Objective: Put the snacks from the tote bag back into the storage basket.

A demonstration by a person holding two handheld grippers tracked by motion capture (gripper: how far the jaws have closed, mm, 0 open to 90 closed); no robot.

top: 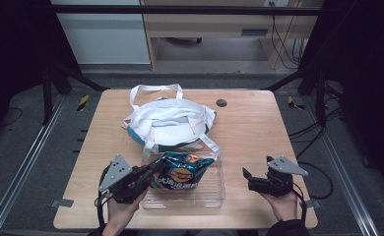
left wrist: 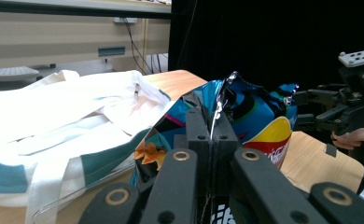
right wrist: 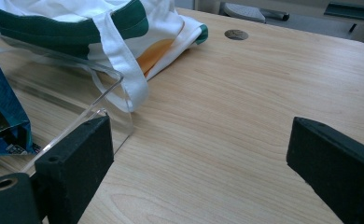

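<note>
Two grippers sit over the near half of our wooden table (top: 259, 128), one in each hand. Our left gripper (top: 148, 173) is clamped on the edge of a blue chip bag (top: 180, 173); in the left gripper view its jaws are pressed together on the crimped foil seam, with the bag (left wrist: 245, 112) standing up just beyond them. From above, the bag lies across a clear plastic tray (top: 214, 196) that rests near the front edge of the table, between our two hands. A white tote bag (top: 168, 120) with teal and orange patches lies just behind the tray, and one of its straps drapes onto the tray's far rim.

Our right gripper (top: 253, 179) is to the right of the tray, apart from it, with nothing in it. In the right gripper view its jaws stand wide apart over bare wood, the tray's (right wrist: 101, 100) clear corner just past the left jaw, and a corner of the chip bag (right wrist: 3, 121) showing inside the tray. The tote bag (right wrist: 124, 28) lies beyond that, at the top of the same view
</note>
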